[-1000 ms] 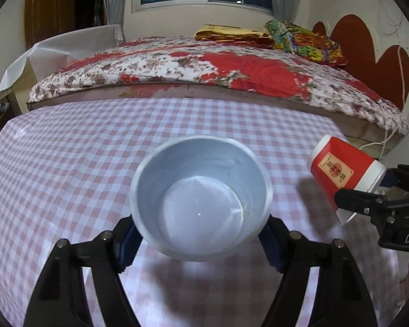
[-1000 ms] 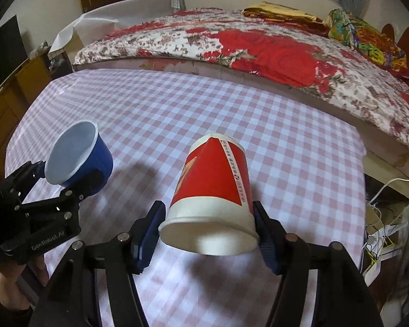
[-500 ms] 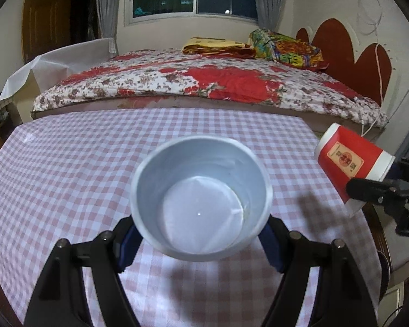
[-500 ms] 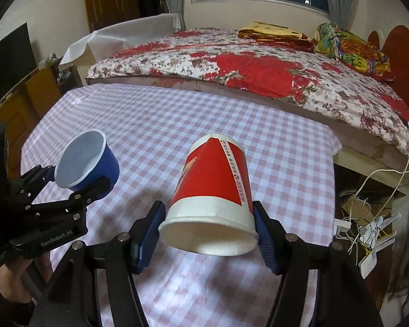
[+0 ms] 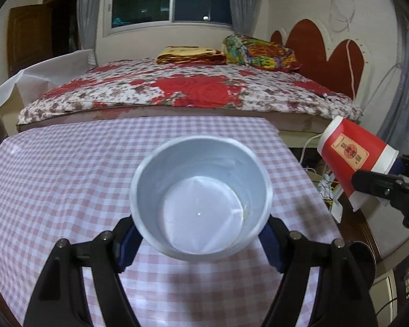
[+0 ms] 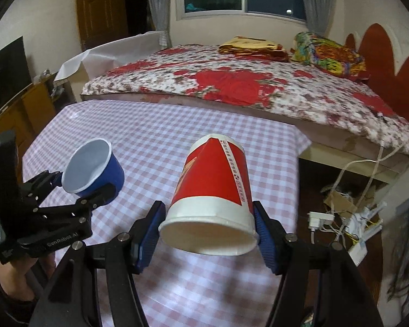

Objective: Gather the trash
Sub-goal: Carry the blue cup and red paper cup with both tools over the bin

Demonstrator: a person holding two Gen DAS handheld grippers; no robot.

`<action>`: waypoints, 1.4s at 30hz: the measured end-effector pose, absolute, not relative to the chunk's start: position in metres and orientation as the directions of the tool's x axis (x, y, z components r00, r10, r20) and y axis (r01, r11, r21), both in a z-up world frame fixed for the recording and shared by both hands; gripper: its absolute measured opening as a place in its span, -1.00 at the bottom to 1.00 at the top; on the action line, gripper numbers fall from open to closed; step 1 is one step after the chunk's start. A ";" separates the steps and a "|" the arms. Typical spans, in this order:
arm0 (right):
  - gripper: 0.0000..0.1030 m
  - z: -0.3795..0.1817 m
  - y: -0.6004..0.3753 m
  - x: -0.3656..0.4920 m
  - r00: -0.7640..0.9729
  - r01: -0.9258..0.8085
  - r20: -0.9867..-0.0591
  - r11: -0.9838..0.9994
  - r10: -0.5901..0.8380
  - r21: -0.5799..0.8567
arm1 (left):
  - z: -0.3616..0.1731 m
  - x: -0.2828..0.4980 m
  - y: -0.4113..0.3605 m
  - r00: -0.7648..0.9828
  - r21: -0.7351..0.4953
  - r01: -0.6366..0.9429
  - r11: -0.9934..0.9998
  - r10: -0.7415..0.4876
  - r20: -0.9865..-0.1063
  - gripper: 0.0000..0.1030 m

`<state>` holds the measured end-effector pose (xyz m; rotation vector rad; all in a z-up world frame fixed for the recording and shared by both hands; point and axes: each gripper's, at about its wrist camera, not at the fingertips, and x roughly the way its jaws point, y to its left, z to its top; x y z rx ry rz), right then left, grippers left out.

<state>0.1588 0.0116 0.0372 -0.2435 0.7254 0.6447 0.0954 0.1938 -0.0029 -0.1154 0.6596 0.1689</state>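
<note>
My left gripper [image 5: 200, 234] is shut on a blue paper cup [image 5: 201, 204] with a white inside, its mouth facing the camera, held in the air above the checked tablecloth [image 5: 68, 169]. My right gripper [image 6: 208, 234] is shut on a red and white paper cup [image 6: 215, 190], its open mouth towards the camera and its base pointing away. In the left wrist view the red cup [image 5: 351, 158] hangs at the right, past the table's right edge. In the right wrist view the blue cup [image 6: 95, 169] hangs at the left, in the left gripper [image 6: 91, 184]; a person's hand shows beneath.
A bed [image 5: 193, 90] with a red floral cover runs along the table's far side, folded bedding [image 5: 259, 51] on it. Cables and a power strip [image 6: 340, 218] litter the floor right of the table. A wooden cabinet [image 6: 19, 114] stands to the left.
Both grippers have drawn back and risen with their cups, so the table looks lower and smaller. The red cup now hangs past the table's right edge, and the floor beside it has come into view.
</note>
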 end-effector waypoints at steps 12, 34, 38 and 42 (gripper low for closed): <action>0.27 0.031 -0.056 0.151 0.625 -0.522 -0.682 0.853 0.380 -0.003 | 0.001 0.110 0.127 0.790 -0.053 -0.056 0.997 0.012 -0.613 0.47; 0.27 -0.004 -0.207 0.127 0.673 -0.269 -0.711 0.963 0.204 0.022 | -0.001 0.117 0.004 0.758 -0.043 0.191 0.981 -0.175 -0.629 0.47; 0.27 -0.012 -0.233 0.121 0.672 -0.219 -0.721 0.976 0.168 0.024 | -0.006 0.117 -0.020 0.739 -0.040 0.242 0.970 -0.210 -0.641 0.47; 0.27 -0.019 -0.259 0.115 0.670 -0.166 -0.730 0.986 0.132 0.025 | -0.012 0.116 -0.048 0.715 -0.038 0.296 0.954 -0.248 -0.653 0.47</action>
